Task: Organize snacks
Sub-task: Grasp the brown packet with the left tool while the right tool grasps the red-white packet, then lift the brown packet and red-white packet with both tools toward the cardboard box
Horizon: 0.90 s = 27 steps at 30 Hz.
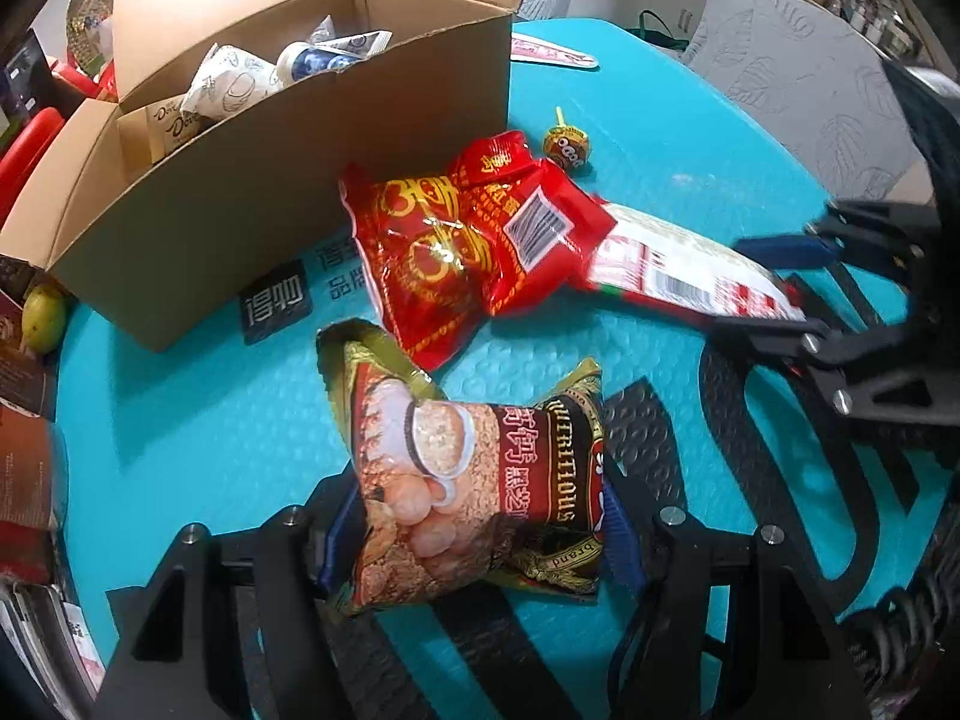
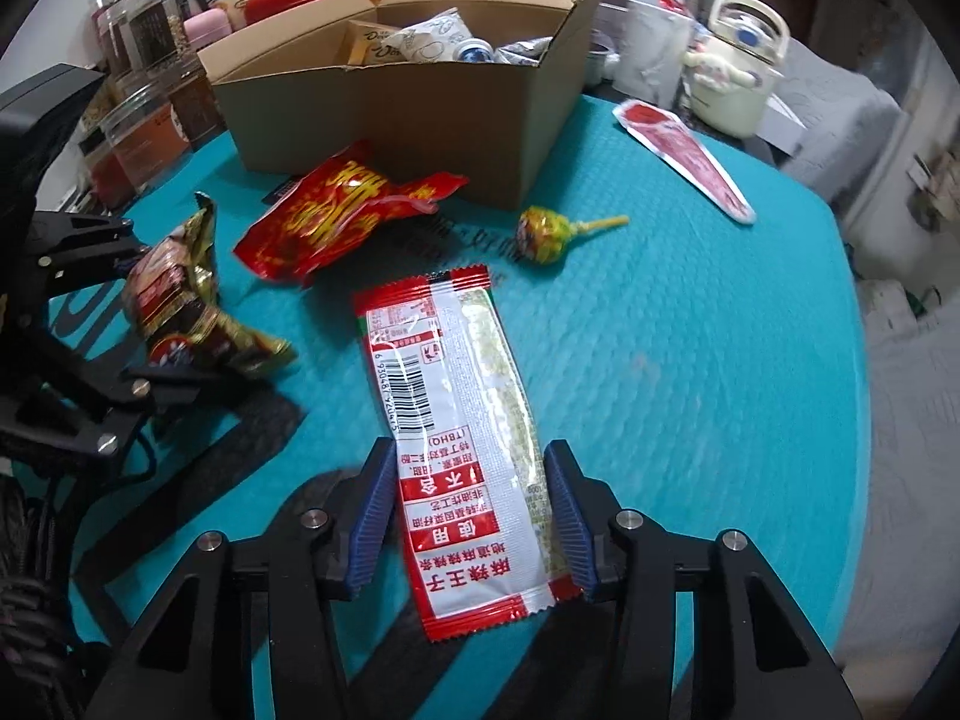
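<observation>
Teal counter (image 2: 690,330) | left gripper (image 1: 474,534) clamped cereal packet (image 1: 468,480) | right gripper (image 2: 474,522) fingers (image 2: 372,516) closed against long sachet (image 2: 456,420) | box (image 1: 288,180) contents partly hidden | triangular pouch (image 2: 684,156) whole only in right view.

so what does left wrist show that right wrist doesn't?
Only left wrist: a green fruit beside the cardboard box, and a black card at its foot. Only right wrist: glass jars and a cream kettle. Both: the box, red packet, lollipop, gold packet in the left tongs, white sachet between the right tongs.

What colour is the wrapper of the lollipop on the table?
The lollipop has a yellow-green wrapper with orange and dark print; the right wrist view shows it best.
</observation>
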Each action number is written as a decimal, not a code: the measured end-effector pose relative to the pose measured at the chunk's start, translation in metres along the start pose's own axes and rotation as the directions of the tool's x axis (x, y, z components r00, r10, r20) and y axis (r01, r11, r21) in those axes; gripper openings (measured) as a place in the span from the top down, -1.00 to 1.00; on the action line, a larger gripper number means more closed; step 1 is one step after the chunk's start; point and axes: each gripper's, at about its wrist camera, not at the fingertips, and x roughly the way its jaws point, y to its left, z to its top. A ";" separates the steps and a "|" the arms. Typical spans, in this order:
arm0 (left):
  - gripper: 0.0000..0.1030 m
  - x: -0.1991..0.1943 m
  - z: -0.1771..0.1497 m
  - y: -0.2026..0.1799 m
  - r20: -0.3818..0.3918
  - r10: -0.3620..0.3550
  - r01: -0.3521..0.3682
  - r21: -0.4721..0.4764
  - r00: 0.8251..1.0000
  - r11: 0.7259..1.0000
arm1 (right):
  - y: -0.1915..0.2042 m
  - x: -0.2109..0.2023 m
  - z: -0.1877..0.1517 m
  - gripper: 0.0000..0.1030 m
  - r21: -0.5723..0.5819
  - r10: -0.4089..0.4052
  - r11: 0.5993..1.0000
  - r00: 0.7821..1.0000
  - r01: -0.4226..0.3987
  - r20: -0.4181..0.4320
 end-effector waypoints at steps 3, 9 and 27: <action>-0.27 -0.003 -0.005 -0.001 0.004 0.011 -0.011 0.012 1.000 1.000 | 0.006 -0.010 -0.012 0.05 0.054 0.006 0.999 1.000 -0.005 -0.011; -0.27 -0.008 -0.018 -0.002 -0.009 -0.005 0.006 0.016 1.000 1.000 | 0.023 -0.027 -0.031 0.06 0.136 -0.025 0.990 0.999 0.030 -0.042; -0.66 -0.005 -0.028 0.006 0.040 -0.050 0.048 0.049 0.998 0.998 | 0.062 -0.022 -0.043 -0.46 0.208 -0.074 0.974 0.995 0.086 -0.067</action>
